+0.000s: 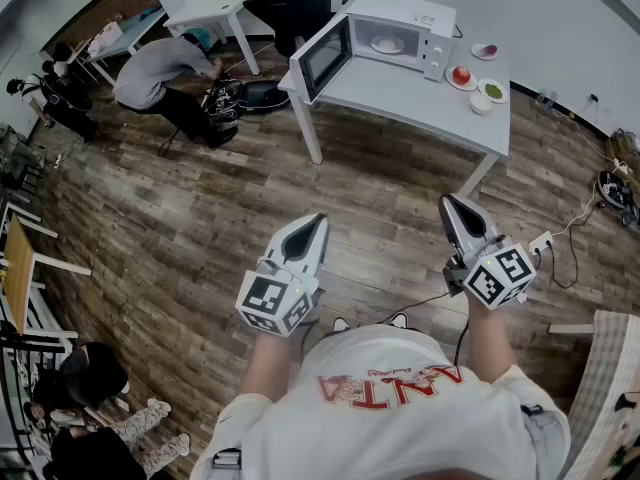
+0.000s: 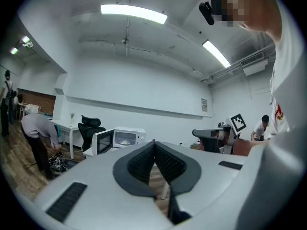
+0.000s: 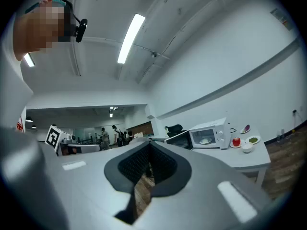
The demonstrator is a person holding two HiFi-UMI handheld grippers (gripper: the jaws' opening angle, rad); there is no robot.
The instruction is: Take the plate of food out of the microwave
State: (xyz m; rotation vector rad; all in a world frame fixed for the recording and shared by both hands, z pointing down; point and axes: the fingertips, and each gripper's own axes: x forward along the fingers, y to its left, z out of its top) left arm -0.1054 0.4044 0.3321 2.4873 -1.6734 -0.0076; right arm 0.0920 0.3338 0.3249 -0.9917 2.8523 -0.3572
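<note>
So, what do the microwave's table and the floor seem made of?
The table looks like matte white laminate or painted board: plain, even top. The floor shows brown planks with grain and seams; real wood or vinyl, I cannot tell.

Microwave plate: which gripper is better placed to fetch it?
Probably right: the open door juts out before the left gripper, leaving the right gripper a clearer line to the plate. Both are shut.

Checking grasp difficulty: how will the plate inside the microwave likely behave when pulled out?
The plate looks white and rigid, probably ceramic: stiff, breakable, possibly slippery. The pale food on it could shift if tilted. It looks shallow and flat, so it is unlikely to roll.
</note>
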